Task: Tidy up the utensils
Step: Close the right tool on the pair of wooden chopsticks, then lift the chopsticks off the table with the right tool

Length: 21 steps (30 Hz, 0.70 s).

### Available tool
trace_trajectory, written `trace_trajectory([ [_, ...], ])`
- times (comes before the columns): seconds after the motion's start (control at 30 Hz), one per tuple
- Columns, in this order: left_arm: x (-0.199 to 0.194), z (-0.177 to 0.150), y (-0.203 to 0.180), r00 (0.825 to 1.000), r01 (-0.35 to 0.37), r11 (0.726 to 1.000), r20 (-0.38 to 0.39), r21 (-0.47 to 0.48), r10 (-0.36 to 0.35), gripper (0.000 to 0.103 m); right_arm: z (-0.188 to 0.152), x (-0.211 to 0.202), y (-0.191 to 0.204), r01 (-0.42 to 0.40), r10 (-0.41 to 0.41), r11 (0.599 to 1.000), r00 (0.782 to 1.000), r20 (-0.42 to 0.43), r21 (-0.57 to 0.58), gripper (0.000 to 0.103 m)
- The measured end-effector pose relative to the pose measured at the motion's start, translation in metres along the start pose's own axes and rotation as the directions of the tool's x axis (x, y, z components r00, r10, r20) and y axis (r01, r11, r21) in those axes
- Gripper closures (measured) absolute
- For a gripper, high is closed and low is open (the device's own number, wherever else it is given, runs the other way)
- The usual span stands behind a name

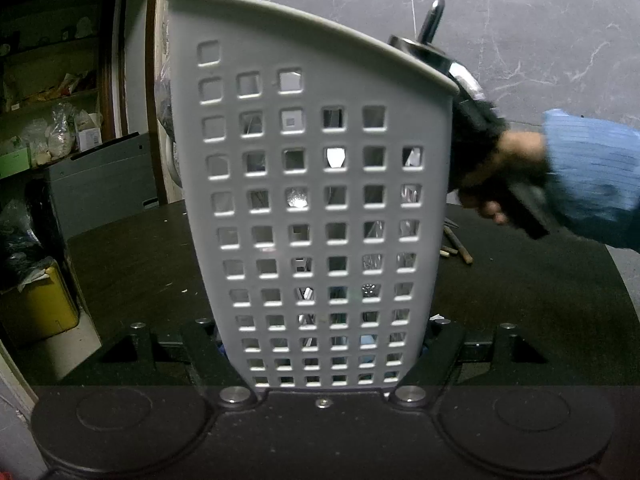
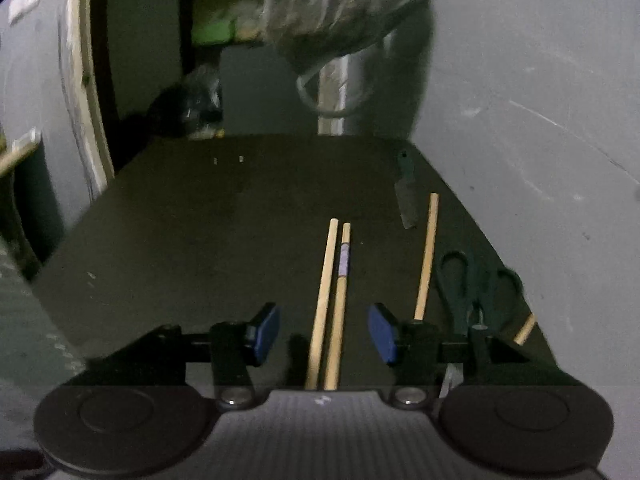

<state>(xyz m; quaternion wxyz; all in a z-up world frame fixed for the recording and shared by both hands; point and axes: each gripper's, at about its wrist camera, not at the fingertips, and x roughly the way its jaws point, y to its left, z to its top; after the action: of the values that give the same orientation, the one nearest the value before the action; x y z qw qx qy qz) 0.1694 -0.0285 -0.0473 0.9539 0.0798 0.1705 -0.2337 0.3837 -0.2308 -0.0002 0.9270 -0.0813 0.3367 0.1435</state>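
- left gripper clamped on the base of a grey perforated utensil caddy, jaws pressed to both sides; the caddy stands upright right in front of the camera and fills most of the view
- metal utensils show through the caddy's square holes; a metal handle sticks up past its rim, above and right of the gripper
- the person's other hand, blue sleeve, is blurred to the right of the caddy — holding a black grip
- right gripper spread wide, blue pads touching nothing
- two wooden chopsticks lie side by side on the dark table, running forward between the open fingers
- third chopstick just right of the right finger; knife further ahead of it
- black scissors right of that finger, near the table edge
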Motion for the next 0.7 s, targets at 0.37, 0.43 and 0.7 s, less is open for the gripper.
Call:
trace_trajectory([
  [0.37,0.000,0.000,0.000,1.000,0.000,1.000,0.000,0.000,0.000,0.028,0.008,0.033,-0.014,-0.023,0.030,0.995,0.997,-0.072,0.094,0.088],
  [0.43,0.000,0.000,0.000,1.000,0.000,1.000,0.000,0.000,0.000,0.028,0.002,0.024,-0.017,-0.051,0.061,0.991,0.995,-0.081,0.124,0.088],
  [0.7,-0.001,0.000,0.000,1.000,-0.001,1.000,-0.001,0.000,0.001,0.028,-0.046,-0.033,0.004,-0.109,0.121,0.987,0.988,-0.092,0.120,0.088],
])
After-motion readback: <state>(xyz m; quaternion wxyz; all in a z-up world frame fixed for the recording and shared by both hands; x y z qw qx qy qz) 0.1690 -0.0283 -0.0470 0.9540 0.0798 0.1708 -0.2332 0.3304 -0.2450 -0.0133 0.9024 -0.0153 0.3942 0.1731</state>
